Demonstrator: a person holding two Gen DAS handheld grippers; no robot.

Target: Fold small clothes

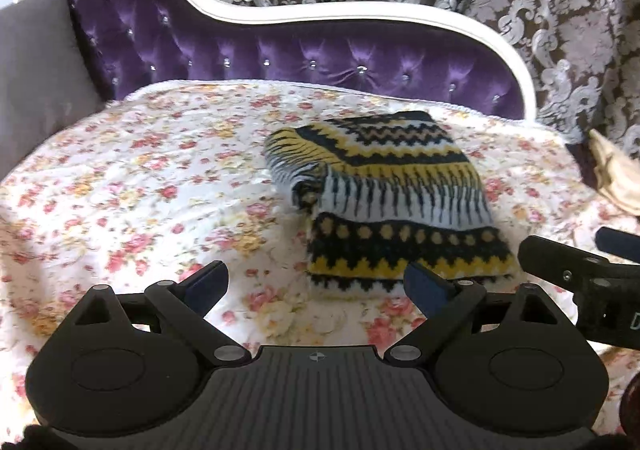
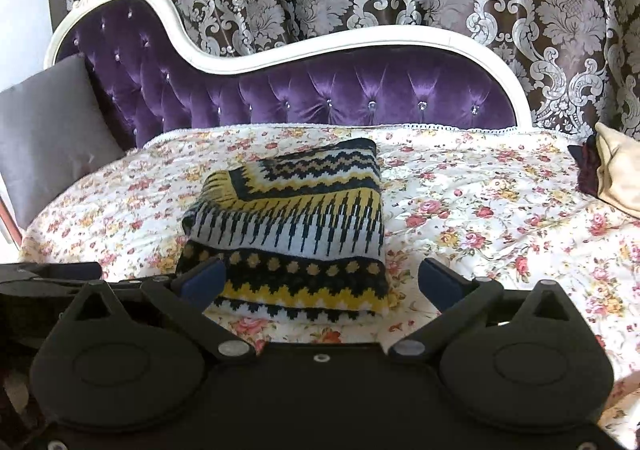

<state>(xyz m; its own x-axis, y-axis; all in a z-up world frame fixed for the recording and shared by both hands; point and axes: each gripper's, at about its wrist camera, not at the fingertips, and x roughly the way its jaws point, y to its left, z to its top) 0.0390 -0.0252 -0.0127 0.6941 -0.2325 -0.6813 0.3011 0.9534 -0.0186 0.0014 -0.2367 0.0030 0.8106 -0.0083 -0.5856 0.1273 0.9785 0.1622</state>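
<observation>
Folded knit sweater (image 2: 292,234) on the floral bedspread (image 2: 480,218).
Both my hand-held grippers, left (image 1: 316,286) and right (image 2: 320,282), gape wide and empty just before it.

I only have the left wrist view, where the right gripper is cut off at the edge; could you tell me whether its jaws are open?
Observer: Yes, the right gripper stands wide open and grips nothing.
Operator: Thank you; where does the folded sweater lie in relation to it?
Observer: The sweater lies flat on the floral cover, just ahead, nearer the left finger than the right one.
</observation>
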